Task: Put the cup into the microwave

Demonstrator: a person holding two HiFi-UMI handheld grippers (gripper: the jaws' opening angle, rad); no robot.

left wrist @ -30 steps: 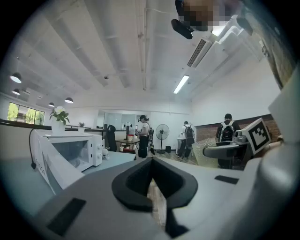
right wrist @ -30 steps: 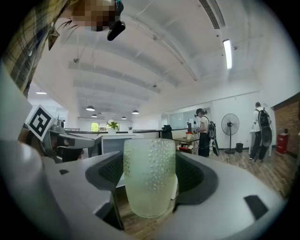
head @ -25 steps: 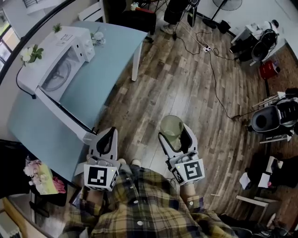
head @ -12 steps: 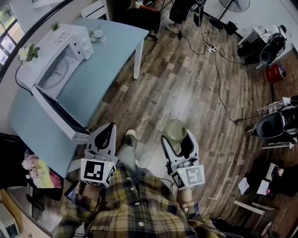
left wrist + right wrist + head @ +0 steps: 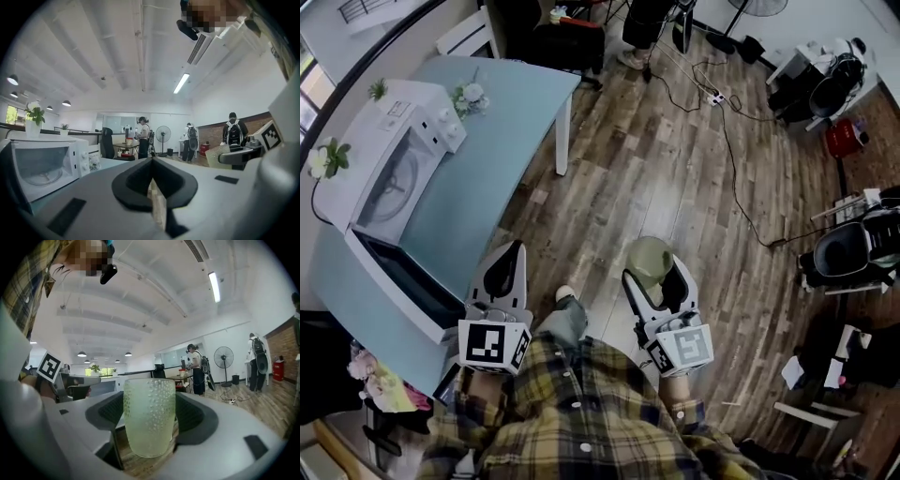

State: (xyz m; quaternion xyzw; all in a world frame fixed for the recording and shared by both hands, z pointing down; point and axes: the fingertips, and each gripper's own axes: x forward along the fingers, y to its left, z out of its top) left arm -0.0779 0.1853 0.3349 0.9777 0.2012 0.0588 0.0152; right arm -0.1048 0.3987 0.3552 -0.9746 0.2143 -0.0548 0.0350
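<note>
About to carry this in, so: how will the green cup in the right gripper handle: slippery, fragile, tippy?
The cup looks stiff, probably glass or hard plastic, so possibly breakable if knocked. Its dimpled wall should help the right gripper hold. Taller than wide, it may tip if set down crookedly.

The pale green translucent cup (image 5: 149, 416) is frosted and dimpled, the right tool (image 5: 654, 274) matt grey plastic, the plank floor (image 5: 675, 159) grained wood, the pale blue worktop (image 5: 497, 169) smooth.
</note>
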